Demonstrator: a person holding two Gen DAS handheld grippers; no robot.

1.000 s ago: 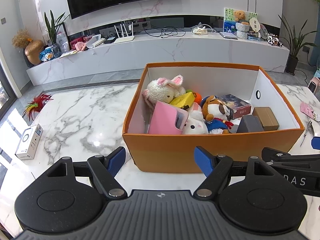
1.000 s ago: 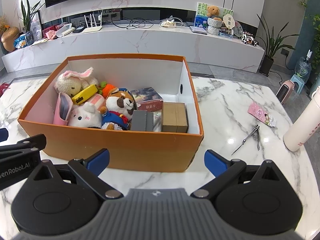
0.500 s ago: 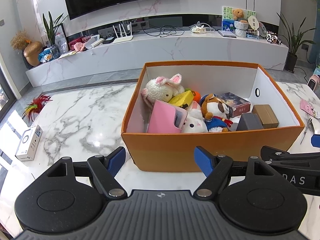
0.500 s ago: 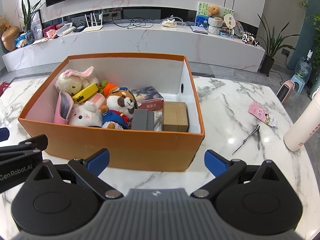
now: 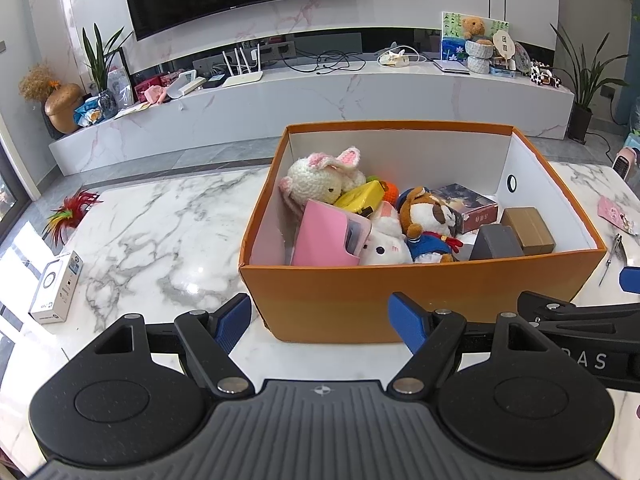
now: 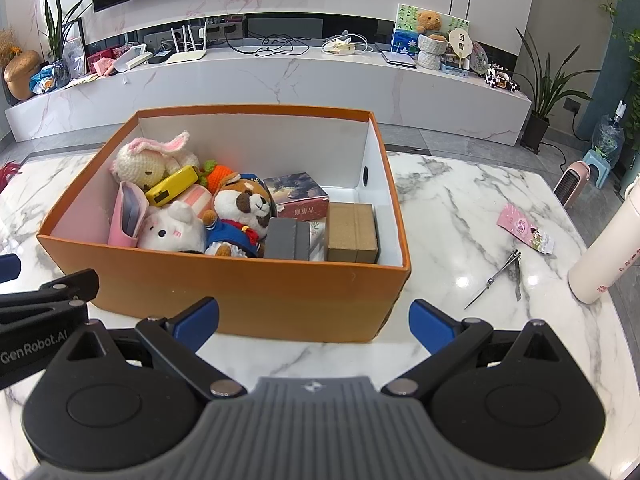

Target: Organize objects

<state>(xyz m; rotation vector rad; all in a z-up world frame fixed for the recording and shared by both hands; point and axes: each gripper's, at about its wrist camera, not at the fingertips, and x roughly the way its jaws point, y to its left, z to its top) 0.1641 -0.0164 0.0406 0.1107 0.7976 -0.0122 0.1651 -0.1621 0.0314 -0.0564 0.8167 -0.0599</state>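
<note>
Bright daylight, sharp focus, glare spots on the glossy marble bench, strong fisheye bending and dark corners at the edges

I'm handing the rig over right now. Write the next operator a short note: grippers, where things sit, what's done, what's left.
Left gripper open, empty, short of the orange box. Right gripper open, empty, also at the box's near wall.
In the box: plush toys, pink case, yellow item, small boxes.
Out on the marble table: white box, feather toy, nail clippers, pink packet, cream bottle.
Left, probably: box those loose items.
</note>
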